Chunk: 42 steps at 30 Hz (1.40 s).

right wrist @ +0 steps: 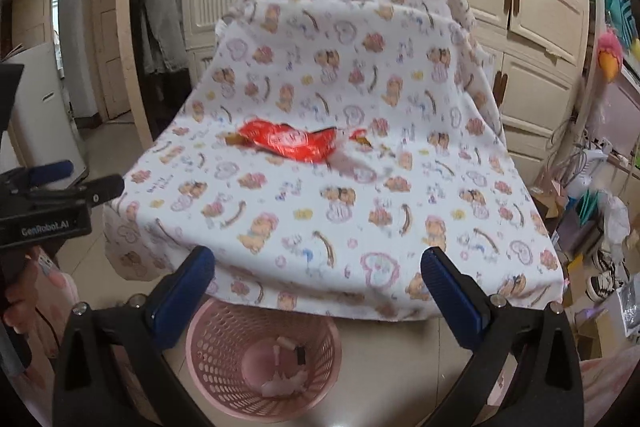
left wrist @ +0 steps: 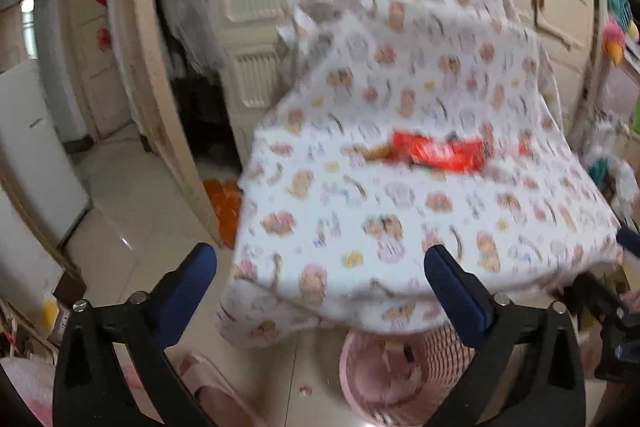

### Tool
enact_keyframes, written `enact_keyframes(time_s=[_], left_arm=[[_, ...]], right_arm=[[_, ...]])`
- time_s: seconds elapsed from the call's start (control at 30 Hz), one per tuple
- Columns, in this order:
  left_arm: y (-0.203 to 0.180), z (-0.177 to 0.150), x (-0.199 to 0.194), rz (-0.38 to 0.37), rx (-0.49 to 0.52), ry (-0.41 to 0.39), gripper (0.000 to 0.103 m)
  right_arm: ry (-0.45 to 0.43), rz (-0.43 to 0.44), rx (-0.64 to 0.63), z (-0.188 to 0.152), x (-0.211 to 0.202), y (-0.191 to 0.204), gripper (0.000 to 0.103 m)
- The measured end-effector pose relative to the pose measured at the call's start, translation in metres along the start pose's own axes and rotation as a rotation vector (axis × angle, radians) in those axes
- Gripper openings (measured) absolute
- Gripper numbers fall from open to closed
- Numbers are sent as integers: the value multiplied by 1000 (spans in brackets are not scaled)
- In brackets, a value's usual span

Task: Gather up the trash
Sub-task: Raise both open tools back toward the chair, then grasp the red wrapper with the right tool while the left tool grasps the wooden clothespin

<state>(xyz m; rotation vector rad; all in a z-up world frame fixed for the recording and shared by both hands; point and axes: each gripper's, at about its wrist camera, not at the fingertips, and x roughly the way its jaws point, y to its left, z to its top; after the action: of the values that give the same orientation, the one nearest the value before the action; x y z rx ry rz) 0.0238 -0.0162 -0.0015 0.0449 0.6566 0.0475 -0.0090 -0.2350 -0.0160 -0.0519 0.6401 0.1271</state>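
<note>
A red crumpled wrapper (right wrist: pixel 294 143) lies on a chair draped in a white cartoon-print cloth (right wrist: pixel 340 203); it also shows in the left wrist view (left wrist: pixel 436 151). Small brown scraps (right wrist: pixel 234 139) lie beside it. A pink mesh trash basket (right wrist: pixel 264 355) stands on the floor in front of the chair, with a few bits of trash inside; it also shows in the left wrist view (left wrist: pixel 400 379). My right gripper (right wrist: pixel 318 291) is open and empty above the basket, short of the wrapper. My left gripper (left wrist: pixel 320 291) is open and empty at the cloth's front edge.
Cream wardrobe doors (right wrist: pixel 540 7) stand behind the chair. A doorway and white appliance (right wrist: pixel 44 115) are at left. Boxes, shoes and clutter (right wrist: pixel 600 235) crowd the right. A pink slipper (left wrist: pixel 212 383) and an orange item (left wrist: pixel 226 203) lie on the tiled floor.
</note>
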Motion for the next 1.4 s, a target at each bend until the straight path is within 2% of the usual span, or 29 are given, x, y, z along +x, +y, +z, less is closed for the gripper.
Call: enact_keyframes(time_s=[0.07,0.13,0.2,0.3,0.43,0.5,0.6,0.63,0.73,0.87,0.9,0.93,0.97,1.1,1.2,1.3,1.4], left_arm=[[2,2,-2,5,-12,-13,102],[4,6,-3,13,-23,-17,102],[4,8,-6,30,-28,-50,102],[3,13,-10,-41,-25,-58,102],[-2,20,-18,-56,-23,-67,102],[-4,25,-22,-43,-13,-80,102],[-3,35,-27,-110,-23,-81,102],[-5,38,-28,-102,-19,-84,102],[-8,43,-24,-85,-13,-80,102],[-10,47,-10,-73,-8,-21,102],[-10,47,-8,-74,-16,-13,102],[-8,48,-7,-82,-29,-5,100],[-7,49,-5,-86,-41,3,99],[0,52,-1,-44,-123,6,99],[2,52,-3,-61,-177,-52,99],[-7,56,2,-53,-128,-44,99],[-20,58,10,-54,-70,-16,94]], right_arm=[[2,10,20,1,0,-2,98],[17,-9,15,2,3,-3,77],[26,-21,-1,3,6,-3,71],[33,-29,-8,8,8,-5,51],[74,33,-13,21,12,-6,26],[65,44,-51,31,12,-4,25],[74,98,-49,48,13,-7,25],[71,127,-45,57,13,-9,25],[31,142,-61,79,10,-15,25],[2,145,-65,97,15,-23,26],[1,145,-58,99,18,-26,36],[0,139,-43,100,21,-29,52],[-7,134,-22,100,23,-35,57],[-1,118,81,96,35,-60,64],[2,99,130,94,43,-80,65],[26,68,175,94,54,-100,66],[48,110,276,96,62,-123,67]])
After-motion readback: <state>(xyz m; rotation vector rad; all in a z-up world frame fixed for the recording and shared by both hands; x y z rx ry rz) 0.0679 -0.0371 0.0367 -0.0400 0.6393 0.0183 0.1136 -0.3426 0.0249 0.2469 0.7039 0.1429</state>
